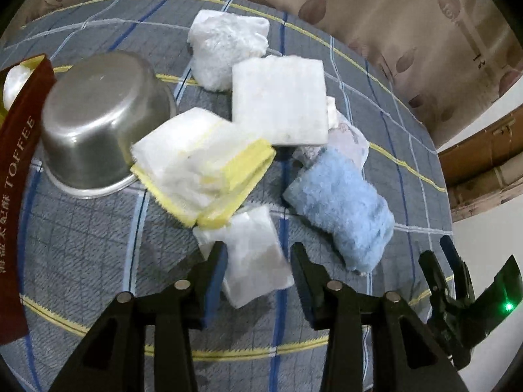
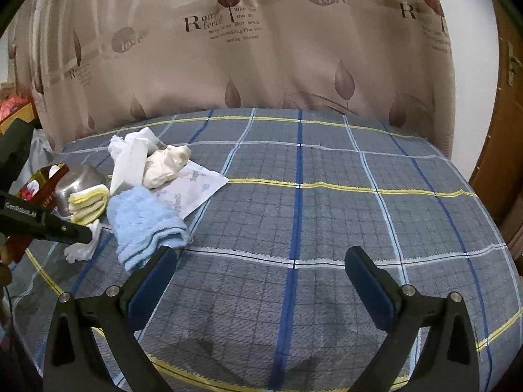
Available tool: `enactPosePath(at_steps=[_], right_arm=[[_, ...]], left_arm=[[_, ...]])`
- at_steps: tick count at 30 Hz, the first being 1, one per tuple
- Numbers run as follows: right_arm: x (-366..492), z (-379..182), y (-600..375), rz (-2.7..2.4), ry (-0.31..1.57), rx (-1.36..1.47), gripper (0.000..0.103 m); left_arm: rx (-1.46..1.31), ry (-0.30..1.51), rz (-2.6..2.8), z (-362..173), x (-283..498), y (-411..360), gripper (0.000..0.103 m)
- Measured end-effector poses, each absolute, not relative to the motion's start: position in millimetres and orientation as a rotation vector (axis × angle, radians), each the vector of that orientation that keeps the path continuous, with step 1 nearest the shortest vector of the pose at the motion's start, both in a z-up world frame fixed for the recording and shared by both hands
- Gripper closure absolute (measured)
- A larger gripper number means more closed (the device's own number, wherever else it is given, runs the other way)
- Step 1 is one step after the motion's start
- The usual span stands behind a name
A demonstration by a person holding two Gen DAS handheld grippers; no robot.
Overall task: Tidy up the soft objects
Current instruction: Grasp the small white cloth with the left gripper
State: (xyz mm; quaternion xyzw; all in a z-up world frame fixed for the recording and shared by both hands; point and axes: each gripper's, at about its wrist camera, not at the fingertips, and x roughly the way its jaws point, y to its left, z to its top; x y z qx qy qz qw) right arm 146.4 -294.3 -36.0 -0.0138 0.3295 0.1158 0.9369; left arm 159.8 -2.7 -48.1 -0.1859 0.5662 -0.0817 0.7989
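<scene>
Several soft items lie in a heap on the plaid-covered table (image 1: 81,235). In the left wrist view I see a small white cloth (image 1: 255,254), a yellow-edged white cloth (image 1: 202,166), a flat white square pad (image 1: 279,101), a fluffy white towel (image 1: 225,42) and a folded light blue towel (image 1: 343,209). My left gripper (image 1: 258,258) is open, its fingers on either side of the small white cloth. My right gripper (image 2: 261,268) is open and empty over bare tablecloth, right of the blue towel (image 2: 143,219). The left gripper's body (image 2: 39,215) shows at the left of the right wrist view.
An upturned steel bowl (image 1: 101,114) stands left of the heap. A dark red toffee box (image 1: 19,163) stands at the far left edge. A printed white packet (image 2: 193,189) lies behind the blue towel. A patterned curtain (image 2: 261,49) hangs behind the table (image 2: 359,212). A wooden door (image 2: 510,130) is at right.
</scene>
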Motion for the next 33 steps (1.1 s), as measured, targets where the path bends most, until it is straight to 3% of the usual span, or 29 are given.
enactPosePath(at_steps=[2,23,24,25,26,33], right_arm=[[146,-35,-295,0.242,0.670,-0.025,0.000],[142,-32,-296,0.260,0.650,-0.011,0.000],[142,-32,-296,0.259,0.649,-0.011,0.000],[141,-32,-297,0.258,0.647,-0.008,0.000],[141,-32,-297,0.257,0.645,-0.006,0.000],[146,-33,-300,0.231,0.658,0.007,0.000]], left_arm=[[-0.399,1.212,-0.178,-48,162,-5,0.052],[-0.177,1.321,-0.025,-56,175,-29,0.048],[-0.175,1.307,-0.039,-56,174,-31,0.050],[-0.183,1.298,-0.036,-56,173,-31,0.065],[-0.188,1.292,-0.020,-57,171,-29,0.089],[-0.178,1.223,-0.012,-42,143,-17,0.091]])
